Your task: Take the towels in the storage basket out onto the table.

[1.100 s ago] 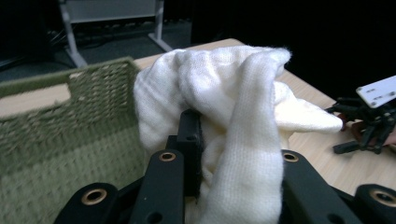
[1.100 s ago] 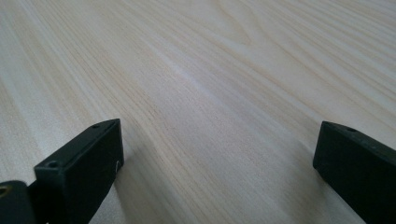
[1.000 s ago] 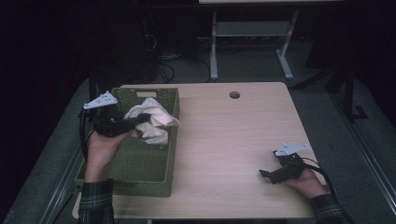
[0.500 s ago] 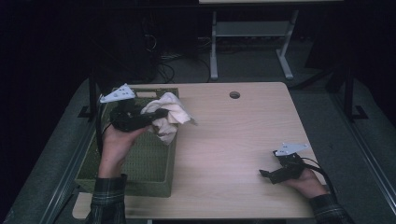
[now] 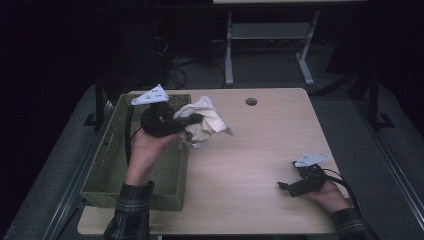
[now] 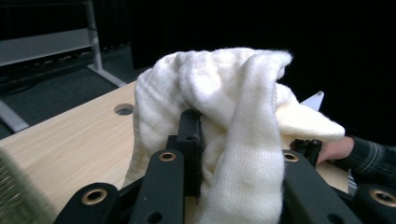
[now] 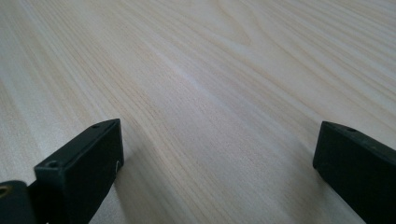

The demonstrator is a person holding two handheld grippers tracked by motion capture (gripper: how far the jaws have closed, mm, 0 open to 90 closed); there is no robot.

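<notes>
A crumpled white cloth (image 5: 206, 120) hangs above the wooden table (image 5: 260, 150), just right of the green basket (image 5: 100, 165). My left gripper (image 5: 192, 122) is shut on it, held up by a hand with a plaid sleeve. In the left gripper view the cloth (image 6: 224, 102) drapes over both black jaws and hides the right one's tip. My right gripper (image 5: 285, 187) rests low on the table at the front right. Its jaws (image 7: 217, 163) stand wide apart with only bare wood between them.
The green basket sits along the table's left edge and looks bare inside where it shows. A round cable hole (image 5: 251, 101) lies near the far edge. A grey desk frame (image 5: 270, 35) stands on the dark floor beyond the table.
The left gripper has carried the cloth up out of the basket and to the right, so it now hangs over the table. The right gripper has not moved.
</notes>
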